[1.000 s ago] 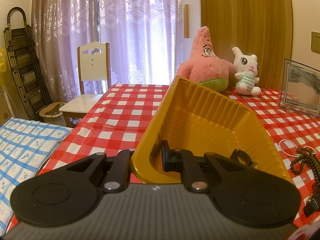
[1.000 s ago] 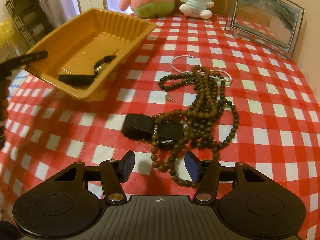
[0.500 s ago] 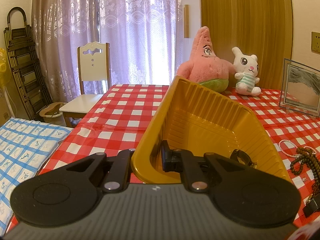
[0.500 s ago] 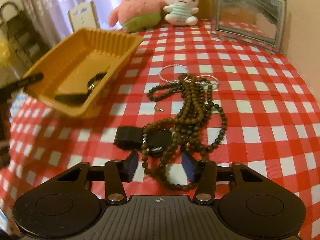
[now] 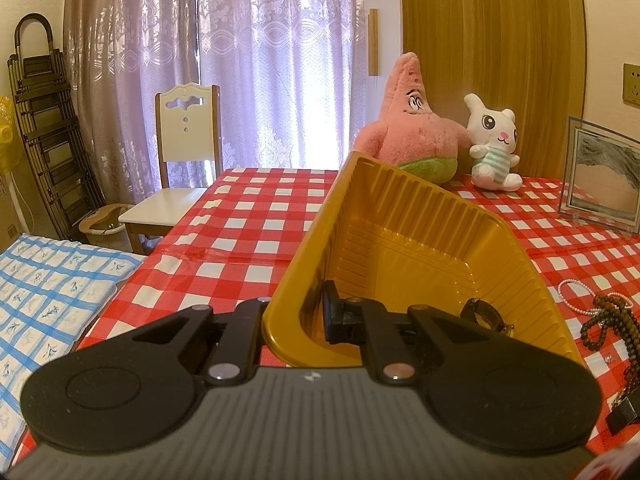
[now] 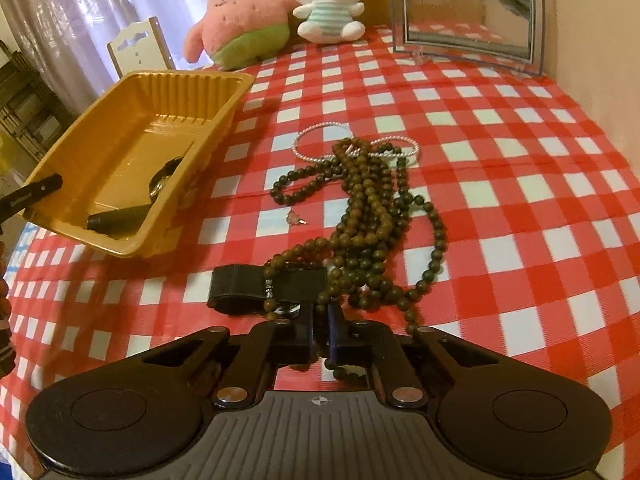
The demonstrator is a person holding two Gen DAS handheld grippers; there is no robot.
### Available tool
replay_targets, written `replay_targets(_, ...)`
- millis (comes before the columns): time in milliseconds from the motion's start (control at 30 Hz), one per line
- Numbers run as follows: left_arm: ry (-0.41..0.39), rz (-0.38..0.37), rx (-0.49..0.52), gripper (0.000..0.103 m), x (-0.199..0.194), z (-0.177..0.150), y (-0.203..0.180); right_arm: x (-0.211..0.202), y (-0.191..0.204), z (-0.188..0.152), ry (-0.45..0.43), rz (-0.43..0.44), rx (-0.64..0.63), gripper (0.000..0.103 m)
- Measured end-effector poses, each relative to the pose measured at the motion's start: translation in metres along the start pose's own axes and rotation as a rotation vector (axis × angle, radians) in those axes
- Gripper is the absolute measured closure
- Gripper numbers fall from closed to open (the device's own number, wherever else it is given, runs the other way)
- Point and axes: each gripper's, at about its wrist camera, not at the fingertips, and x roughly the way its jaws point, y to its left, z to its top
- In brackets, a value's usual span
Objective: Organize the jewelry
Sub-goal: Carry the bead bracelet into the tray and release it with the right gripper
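My left gripper (image 5: 296, 320) is shut on the near wall of the yellow tray (image 5: 420, 240), holding it tilted above the red-checked table. A dark watch (image 5: 480, 316) lies inside the tray (image 6: 132, 152). My right gripper (image 6: 322, 320) points down at the pile of brown bead necklaces (image 6: 368, 208). Its jaws are closing, and a strand of beads is pinched between the pads. A black strapped watch (image 6: 248, 284) lies under the beads just ahead of the fingertips. A pearl bracelet (image 6: 320, 136) rests behind the pile and a small charm (image 6: 296, 218) to its left.
A pink star plush (image 6: 240, 20), a white bunny plush (image 6: 328, 4) and a clear picture frame (image 6: 468, 12) stand at the table's far side. A white chair (image 5: 184, 152) stands beyond the table's left edge, with a blue checked cloth (image 5: 52, 288) lower left.
The right gripper's jaws went from wide apart to pinched together on a strand of the brown beads, and it rolled slightly and edged closer. The left gripper and tray stayed still.
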Motion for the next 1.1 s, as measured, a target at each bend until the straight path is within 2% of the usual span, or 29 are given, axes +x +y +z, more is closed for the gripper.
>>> replay_targets(267,0.0,-0.001,0.001,0.092,-0.001,0.0,0.0,-0.036,0.0,0.026,-0.111,0.018,-0.006,0.096)
replay_targets(500,-0.002,-0.003,0.006,0.092,0.0,0.001,-0.001,-0.045,0.037,0.061,-0.206,0.129,-0.078,0.096)
replay_targets(867,-0.001,-0.008,0.002,0.093,0.001,0.002,-0.002,0.008,0.121,0.086,-0.167,0.365,-0.207,0.096)
replay_targets(1100,0.004,-0.018,0.0,0.093,0.003,0.004,-0.002,0.058,0.159,0.093,-0.131,0.374,-0.253,0.096)
